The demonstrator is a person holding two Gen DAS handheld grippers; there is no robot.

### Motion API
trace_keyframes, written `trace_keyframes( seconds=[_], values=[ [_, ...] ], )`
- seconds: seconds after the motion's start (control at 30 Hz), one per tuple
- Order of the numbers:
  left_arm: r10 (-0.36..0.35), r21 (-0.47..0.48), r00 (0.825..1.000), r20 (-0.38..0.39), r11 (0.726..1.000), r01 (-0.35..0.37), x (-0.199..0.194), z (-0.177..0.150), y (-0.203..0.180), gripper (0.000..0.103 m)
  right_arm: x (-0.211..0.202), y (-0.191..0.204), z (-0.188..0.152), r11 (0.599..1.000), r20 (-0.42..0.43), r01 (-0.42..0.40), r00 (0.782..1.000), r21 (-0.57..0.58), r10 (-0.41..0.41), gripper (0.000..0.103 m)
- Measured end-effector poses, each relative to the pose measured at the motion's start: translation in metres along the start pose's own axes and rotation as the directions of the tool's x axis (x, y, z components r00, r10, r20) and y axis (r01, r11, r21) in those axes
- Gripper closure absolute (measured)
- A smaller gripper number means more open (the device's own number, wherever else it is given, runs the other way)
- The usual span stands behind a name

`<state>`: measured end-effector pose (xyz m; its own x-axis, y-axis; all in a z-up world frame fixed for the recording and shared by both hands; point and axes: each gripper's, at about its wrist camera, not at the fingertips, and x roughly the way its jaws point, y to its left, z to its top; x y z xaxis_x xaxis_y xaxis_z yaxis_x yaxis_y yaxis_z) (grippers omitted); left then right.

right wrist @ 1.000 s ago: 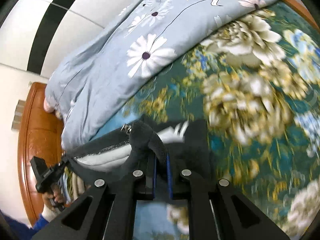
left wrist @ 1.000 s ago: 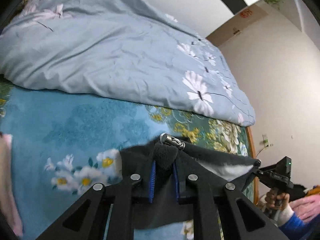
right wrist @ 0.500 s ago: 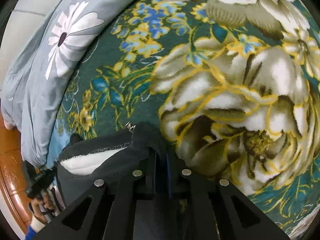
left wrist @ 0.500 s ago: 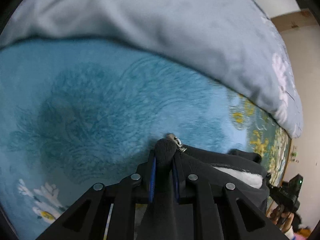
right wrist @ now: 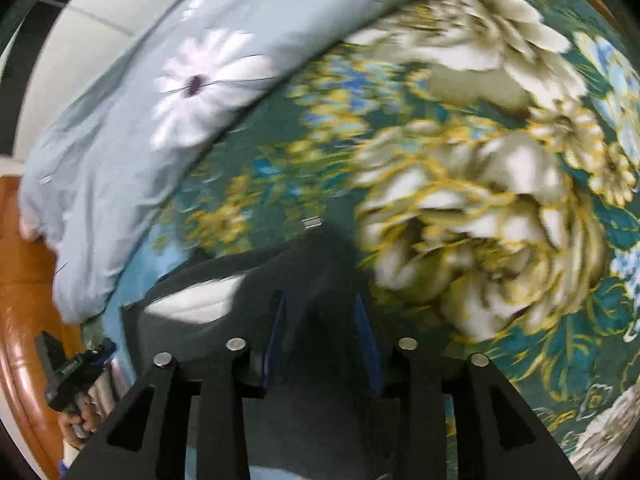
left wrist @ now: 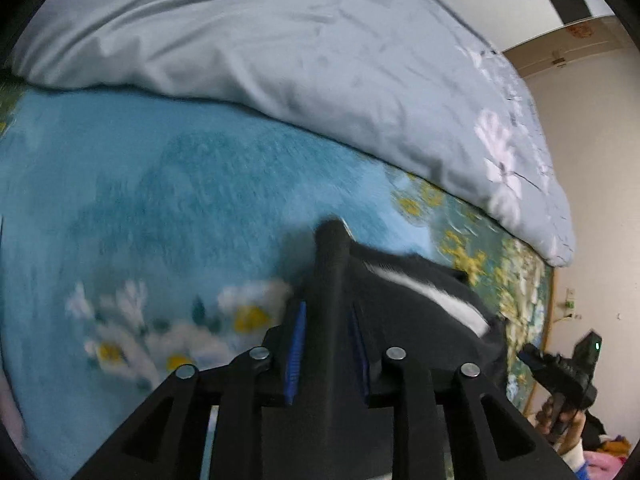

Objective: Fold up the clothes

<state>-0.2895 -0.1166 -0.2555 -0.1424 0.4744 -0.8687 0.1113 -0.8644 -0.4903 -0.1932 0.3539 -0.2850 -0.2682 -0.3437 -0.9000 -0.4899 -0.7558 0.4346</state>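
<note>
The black fleece garment hung stretched between your two tongs, just above the floral blanket. It looked soft, floppy and fairly thick, so pinching the corners like you did made sense. Your left gripper was clamped on one bunched corner, and your right gripper seemed to have its blue pads spread a bit around the fabric. Grey duvet sat beyond the tips. No containers anywhere.

Right tool jaws now parted around black garment, both views pulled back from blanket
</note>
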Motion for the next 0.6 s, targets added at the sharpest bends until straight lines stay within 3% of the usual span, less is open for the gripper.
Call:
trace_keyframes(
  seconds=[0.1,0.17,0.27,0.3,0.33,0.37,0.47,0.6],
  values=[
    [-0.013,-0.009,0.999,-0.039,1.0,0.013,0.007,-0.031,-0.01,0.074,0.032,0.033,0.001,0.998,-0.094,-0.035,0.995,-0.058,0.029,0.047],
    [-0.018,-0.028,0.997,-0.077,0.999,0.016,0.018,-0.047,-0.017,0.074,0.058,0.046,0.003,0.997,-0.151,0.034,0.988,-0.065,-0.044,0.047],
    [-0.031,-0.086,0.993,-0.111,0.996,0.022,0.03,-0.067,-0.018,0.074,0.08,0.044,0.008,0.993,-0.171,0.091,0.982,0.074,-0.077,0.047],
    [-0.04,-0.096,0.992,-0.119,0.995,0.029,0.035,-0.07,-0.019,0.074,0.08,0.044,0.009,0.99,-0.172,0.11,0.981,0.089,-0.093,0.054],
    [-0.045,-0.096,0.991,-0.124,0.995,0.033,0.036,-0.074,-0.02,0.074,0.081,0.043,0.011,0.986,-0.174,0.128,0.979,0.104,-0.109,0.081],
    [-0.038,-0.085,0.992,-0.119,0.996,0.028,0.036,-0.075,-0.021,0.074,0.082,0.043,0.012,0.982,-0.175,0.147,0.977,0.12,-0.125,0.089],
    [-0.026,-0.071,0.995,-0.1,0.997,0.019,0.032,-0.076,-0.022,0.074,0.076,0.045,0.017,0.984,-0.161,0.123,0.982,0.129,-0.102,0.093],
    [-0.025,-0.066,0.998,-0.058,0.998,0.021,0.022,-0.068,-0.018,0.074,0.047,0.044,0.037,0.983,-0.033,-0.032,0.999,0.181,0.038,0.094]
  ],
)
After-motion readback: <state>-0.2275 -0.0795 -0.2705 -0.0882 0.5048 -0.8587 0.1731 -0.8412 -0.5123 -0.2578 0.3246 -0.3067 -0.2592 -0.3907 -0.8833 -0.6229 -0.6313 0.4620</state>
